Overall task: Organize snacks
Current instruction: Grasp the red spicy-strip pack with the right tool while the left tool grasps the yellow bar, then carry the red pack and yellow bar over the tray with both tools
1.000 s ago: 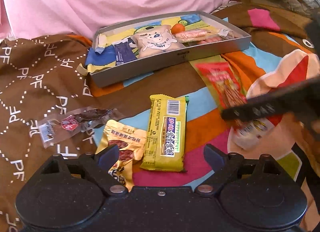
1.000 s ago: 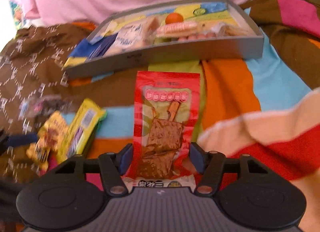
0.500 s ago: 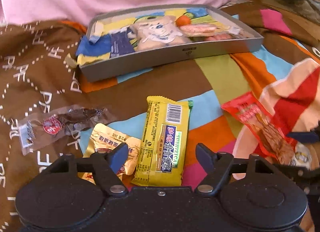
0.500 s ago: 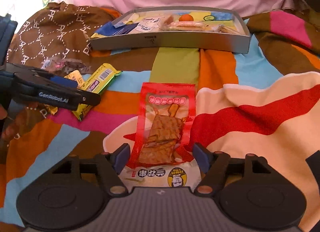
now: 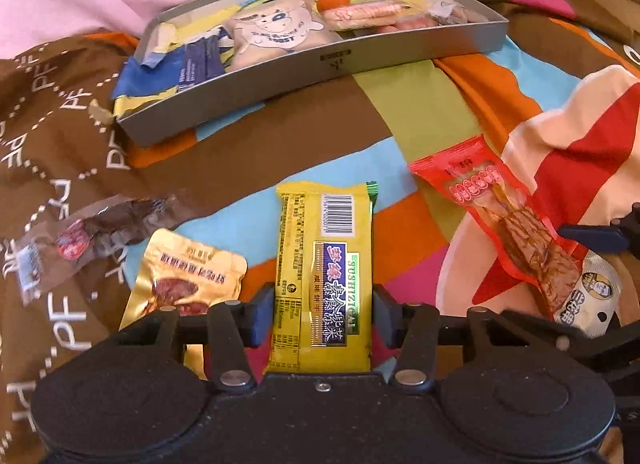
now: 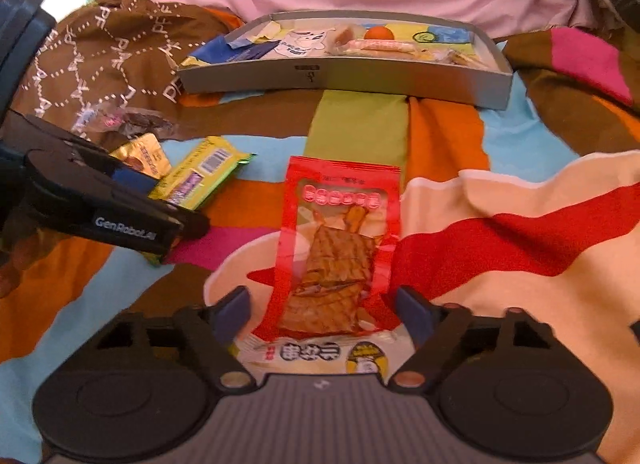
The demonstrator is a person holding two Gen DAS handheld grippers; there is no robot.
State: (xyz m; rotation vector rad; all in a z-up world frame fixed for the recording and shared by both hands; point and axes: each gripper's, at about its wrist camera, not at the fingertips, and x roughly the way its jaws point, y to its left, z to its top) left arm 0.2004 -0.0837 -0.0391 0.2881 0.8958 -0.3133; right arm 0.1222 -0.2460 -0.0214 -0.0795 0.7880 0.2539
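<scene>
1. Grey tray (image 5: 328, 64) at the far side of the patterned bedspread (image 5: 400, 120), already holding several snacks; we judge it the destination, and a packet dropped short would land on the soft, folded cloth.
2. Left gripper (image 5: 323, 318): its jaws close against both sides of the yellow packet (image 5: 324, 276), which lies flat near us. The glossy film could slip or buckle if we lift by the sides alone.
3. Right gripper (image 6: 322, 314): jaws spread either side of the red packet (image 6: 340, 248), apparently not yet touching it. Closing here may catch bedspread with the film.
4. Gold packet (image 5: 188, 276) just beside the left jaw could be dragged along.
</scene>
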